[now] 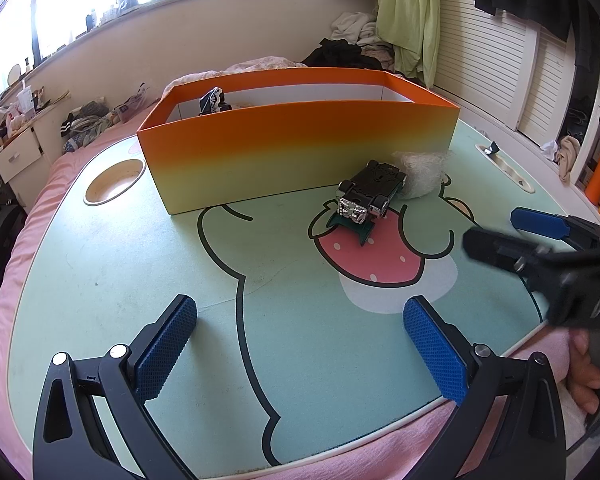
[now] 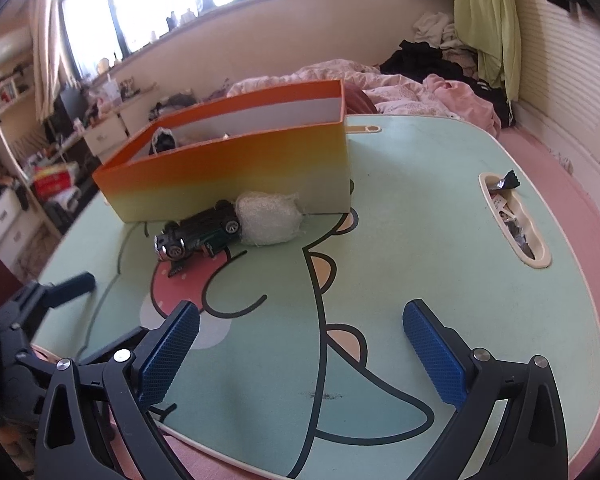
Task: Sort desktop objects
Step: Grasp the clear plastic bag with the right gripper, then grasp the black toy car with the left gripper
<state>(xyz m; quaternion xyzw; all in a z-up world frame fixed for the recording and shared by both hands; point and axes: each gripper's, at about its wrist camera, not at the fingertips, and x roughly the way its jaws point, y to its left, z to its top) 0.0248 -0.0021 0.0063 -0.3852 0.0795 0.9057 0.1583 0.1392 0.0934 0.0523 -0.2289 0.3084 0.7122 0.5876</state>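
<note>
Beside the orange box [image 2: 236, 176] wall — toy car [image 2: 198, 234], white bundle [image 2: 269, 220]; both grippers' fingers [image 1: 436, 350] wide, empty.

An orange box [image 1: 300, 152], its walls fading to yellow at the base and white inside, stands open-topped on the worktop [image 1: 140, 280]. A small black-and-white thing [image 1: 212, 102], perhaps a pouch, leans in the box's left end; the view is too poor to tell more. A dark toy car [image 1: 370, 190] lies upside down in front of the box, wheels up, chrome end toward the near edge, on a printed strawberry. A white crumpled wad [image 1: 420, 176] touches the car's far end and sits just beside the box wall.
</note>
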